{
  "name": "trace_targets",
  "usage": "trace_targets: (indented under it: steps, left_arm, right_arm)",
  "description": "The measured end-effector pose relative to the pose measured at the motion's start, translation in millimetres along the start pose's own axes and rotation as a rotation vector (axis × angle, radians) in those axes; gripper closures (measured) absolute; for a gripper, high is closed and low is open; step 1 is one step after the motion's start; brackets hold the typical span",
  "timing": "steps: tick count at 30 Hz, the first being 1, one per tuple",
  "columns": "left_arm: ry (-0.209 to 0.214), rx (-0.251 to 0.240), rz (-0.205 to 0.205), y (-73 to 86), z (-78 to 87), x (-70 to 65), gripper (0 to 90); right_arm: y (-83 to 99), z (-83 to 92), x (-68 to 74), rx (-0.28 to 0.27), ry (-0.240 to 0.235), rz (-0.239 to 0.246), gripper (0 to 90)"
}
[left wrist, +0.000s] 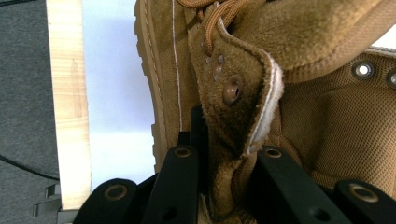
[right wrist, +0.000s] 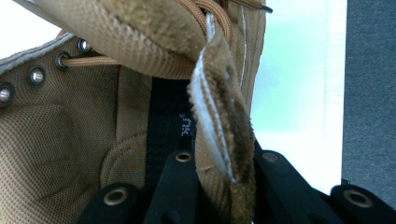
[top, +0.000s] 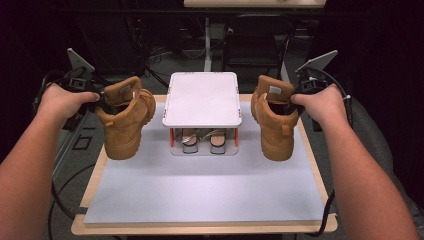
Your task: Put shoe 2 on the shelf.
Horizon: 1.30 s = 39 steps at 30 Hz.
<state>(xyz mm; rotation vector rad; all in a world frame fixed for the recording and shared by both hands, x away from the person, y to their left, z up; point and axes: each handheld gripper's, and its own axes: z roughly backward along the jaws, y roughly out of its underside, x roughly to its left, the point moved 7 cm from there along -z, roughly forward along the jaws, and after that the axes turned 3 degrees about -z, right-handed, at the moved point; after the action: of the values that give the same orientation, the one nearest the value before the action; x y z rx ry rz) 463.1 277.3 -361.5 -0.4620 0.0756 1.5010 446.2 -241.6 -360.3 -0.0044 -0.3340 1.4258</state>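
The left gripper (left wrist: pixel 219 186) is closed on the upper edge of the left boot (top: pixel 125 117); in the left gripper view its two black jaws stand on both sides of the suede collar flap and pinch it between them. The right gripper (right wrist: pixel 224 186) does the same with the right boot (top: pixel 274 117): in the right gripper view the folded collar edge, with its white lining, is squeezed between the two jaws. From the high view, the left hand (top: pixel 65 102) holds its gripper at the left of the table and the right hand (top: pixel 320 105) holds its gripper at the right, and each tan boot hangs from its collar with the toe pointing down and toward the person. Both boots appear lifted above the grey mat (top: pixel 200 192), the left one over the left edge of the mat and the right one over its right part. Between the two boots, well apart from each, stands a small rack (top: pixel 202 100) with a white flat top, and a pair of shoes (top: pixel 202 141) lies on its lower level. The mat covers a wooden table (top: pixel 80 225), and a dark chair (top: pixel 255 42) stands behind it.
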Motion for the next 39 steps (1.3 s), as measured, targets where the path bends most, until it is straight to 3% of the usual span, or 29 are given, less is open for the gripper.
trace_targets:
  steps: [16,39]
  left_arm:
    - [-0.006,-0.023,-0.004,-17.2,18.0,-15.9,83.7]
    - [0.02,-0.059,-0.006,-37.1,28.1,-50.7,83.6]
  right_arm:
    - [-12.6,16.0,8.5,-0.034,-0.009,0.003,84.7]
    - [-29.5,29.5,45.9,-0.066,-0.026,0.001,84.6]
